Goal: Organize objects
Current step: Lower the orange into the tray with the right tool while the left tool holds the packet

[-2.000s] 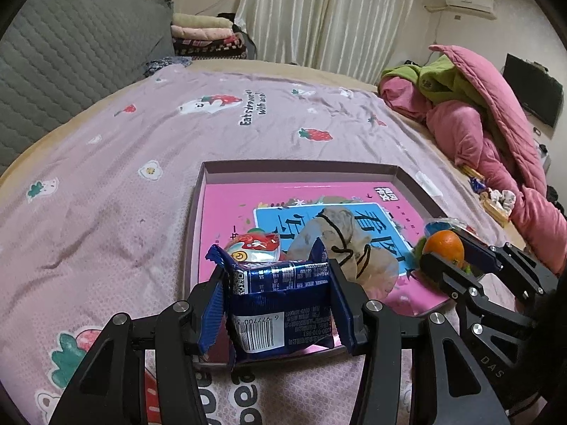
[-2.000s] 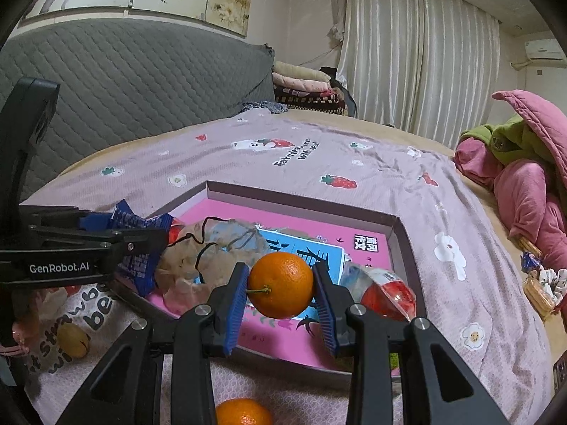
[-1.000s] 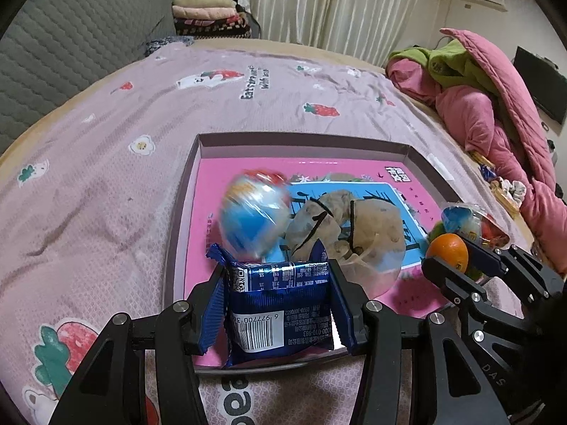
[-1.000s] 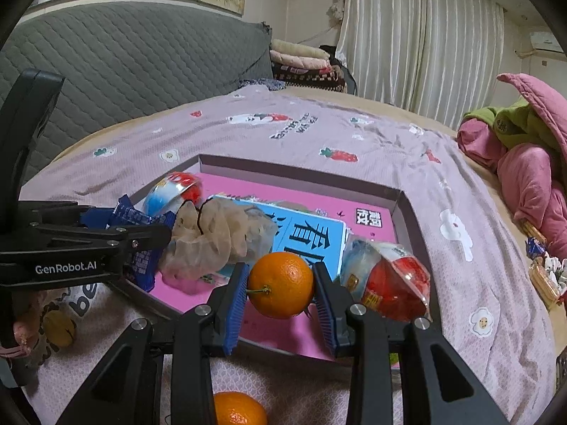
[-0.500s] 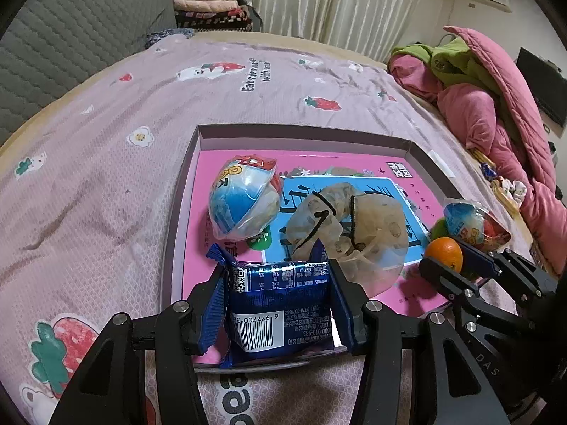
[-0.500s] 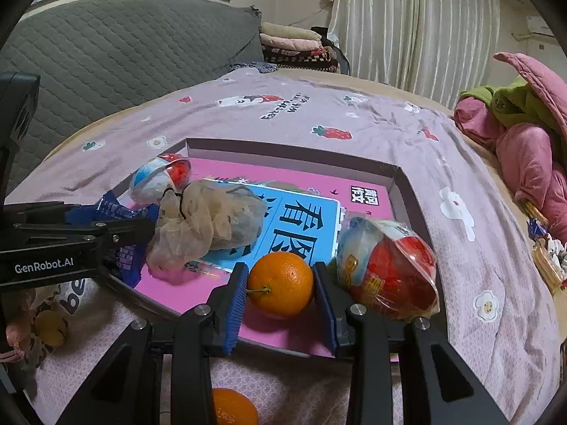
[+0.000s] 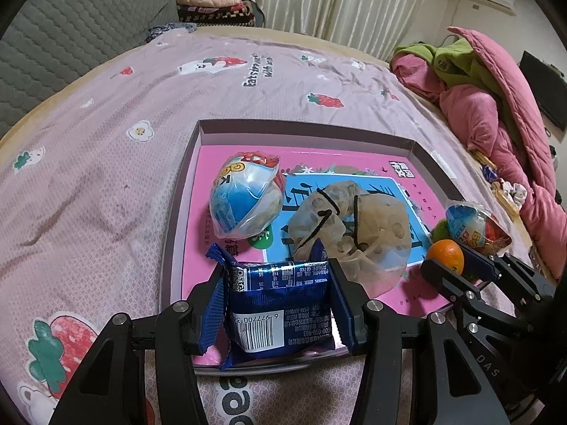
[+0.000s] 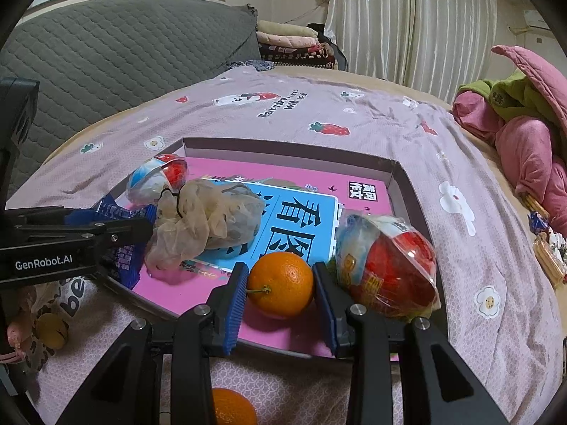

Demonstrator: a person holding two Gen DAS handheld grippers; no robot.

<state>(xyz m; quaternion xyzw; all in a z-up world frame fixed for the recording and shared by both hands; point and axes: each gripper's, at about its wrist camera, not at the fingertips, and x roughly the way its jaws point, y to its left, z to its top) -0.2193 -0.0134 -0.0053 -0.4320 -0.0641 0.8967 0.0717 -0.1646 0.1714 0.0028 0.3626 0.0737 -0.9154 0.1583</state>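
Observation:
My left gripper (image 7: 278,304) is shut on a blue snack packet (image 7: 280,310) with a barcode, held over the near left corner of the shallow box (image 7: 304,127). An orange (image 8: 281,285) is clamped in my right gripper (image 8: 280,301), over the box's near edge. The box has a pink and blue printed floor (image 8: 301,226). In it lie a blue and red wrapped toy egg (image 7: 244,200), a crumpled beige mesh bag (image 7: 349,233) and a red wrapped toy egg (image 8: 388,271). In the left wrist view the right gripper (image 7: 457,265) shows at the right with the orange (image 7: 444,255).
The box sits on a pink-lilac strawberry-print bedspread (image 7: 106,148). Another orange (image 8: 230,407) lies on the bed below my right gripper. A small yellow fruit (image 8: 51,329) lies at the left. Pink and green bedding (image 7: 496,88) is piled at the right; a grey headboard (image 8: 106,53) stands behind.
The blue and red toy egg, blurred in motion a second ago, now lies still at the box's left. The red toy egg has settled beside the orange. Both grippers keep their grips.

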